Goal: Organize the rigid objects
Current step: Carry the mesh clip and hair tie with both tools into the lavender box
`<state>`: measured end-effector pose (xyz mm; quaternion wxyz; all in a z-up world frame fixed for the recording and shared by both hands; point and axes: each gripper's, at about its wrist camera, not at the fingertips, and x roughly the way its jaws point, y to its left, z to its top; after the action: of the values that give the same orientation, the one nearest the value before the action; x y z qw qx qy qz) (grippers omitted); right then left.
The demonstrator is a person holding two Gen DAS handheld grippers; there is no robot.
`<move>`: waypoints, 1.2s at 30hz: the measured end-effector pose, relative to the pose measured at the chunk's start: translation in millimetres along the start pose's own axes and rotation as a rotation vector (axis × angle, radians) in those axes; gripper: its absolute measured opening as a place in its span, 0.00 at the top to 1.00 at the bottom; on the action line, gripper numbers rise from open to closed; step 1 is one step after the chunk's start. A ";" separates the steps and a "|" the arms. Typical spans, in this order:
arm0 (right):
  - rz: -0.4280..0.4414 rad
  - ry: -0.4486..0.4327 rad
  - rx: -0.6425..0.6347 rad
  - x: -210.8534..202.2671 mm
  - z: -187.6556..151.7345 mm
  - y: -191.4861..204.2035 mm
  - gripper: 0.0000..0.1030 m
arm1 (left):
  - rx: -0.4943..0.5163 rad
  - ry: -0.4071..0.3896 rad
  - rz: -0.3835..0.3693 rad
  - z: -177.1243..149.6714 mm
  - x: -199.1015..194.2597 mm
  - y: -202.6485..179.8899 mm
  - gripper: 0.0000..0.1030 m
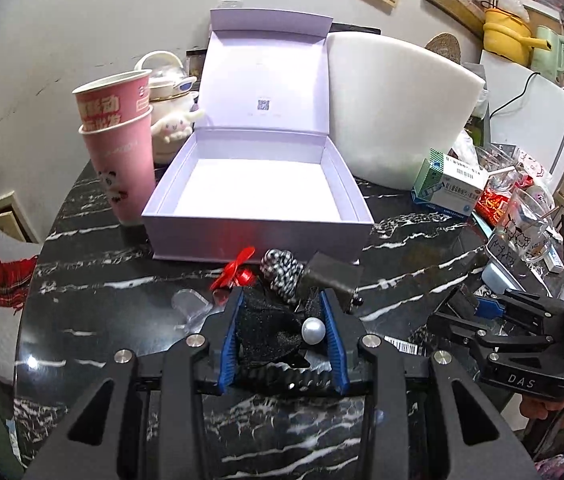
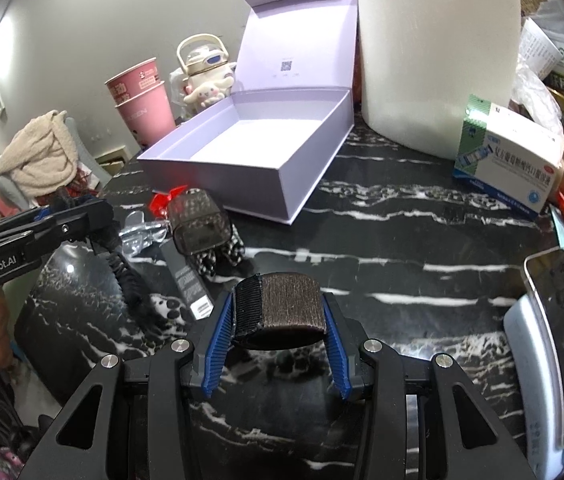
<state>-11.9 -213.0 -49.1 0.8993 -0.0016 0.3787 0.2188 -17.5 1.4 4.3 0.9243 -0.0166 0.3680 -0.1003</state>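
Observation:
An open, empty lilac box (image 1: 258, 184) stands on the black marble table (image 1: 122, 308), lid upright; it also shows in the right wrist view (image 2: 250, 148). My left gripper (image 1: 283, 308) is shut on a black glitter bow hair clip with a pearl (image 1: 270, 328), just in front of the box. Beyond it lie a red bow (image 1: 238, 268), a black-and-white checked scrunchie (image 1: 282, 276), a dark grey case (image 1: 331, 276) and a clear plastic piece (image 1: 192, 302). My right gripper (image 2: 280, 308) is shut on a brown and black elastic band (image 2: 282, 304), low over the table.
Stacked pink paper cups (image 1: 118, 140) stand left of the box, a plush teapot (image 1: 170, 96) behind. A white foam block (image 1: 397, 112) stands at the right rear. A medicine box (image 2: 509, 160), a glass mug (image 1: 521, 224) and a tin (image 2: 561, 320) crowd the right.

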 end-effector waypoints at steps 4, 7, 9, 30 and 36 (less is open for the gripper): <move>-0.002 -0.007 -0.015 -0.2 8.6 -1.1 0.59 | 0.014 0.000 -0.007 8.5 4.0 -3.1 0.64; 0.001 -0.011 -0.023 0.3 15.5 -2.2 0.59 | 0.029 -0.003 -0.008 15.3 6.0 -4.9 0.64; 0.004 -0.015 -0.031 0.0 20.4 -2.3 0.59 | 0.031 -0.009 -0.006 20.4 6.7 -5.0 0.64; -0.034 -0.122 -0.156 -16.1 98.4 -3.4 0.59 | 0.035 -0.047 -0.002 91.1 22.9 6.5 0.64; -0.050 -0.151 -0.186 -14.9 124.2 -5.6 0.59 | 0.077 -0.071 -0.008 112.1 27.6 2.8 0.64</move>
<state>65.6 -203.0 48.7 0.9263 -0.0778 0.2880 0.2302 79.2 -6.1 67.0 0.9364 0.0137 0.3306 -0.1173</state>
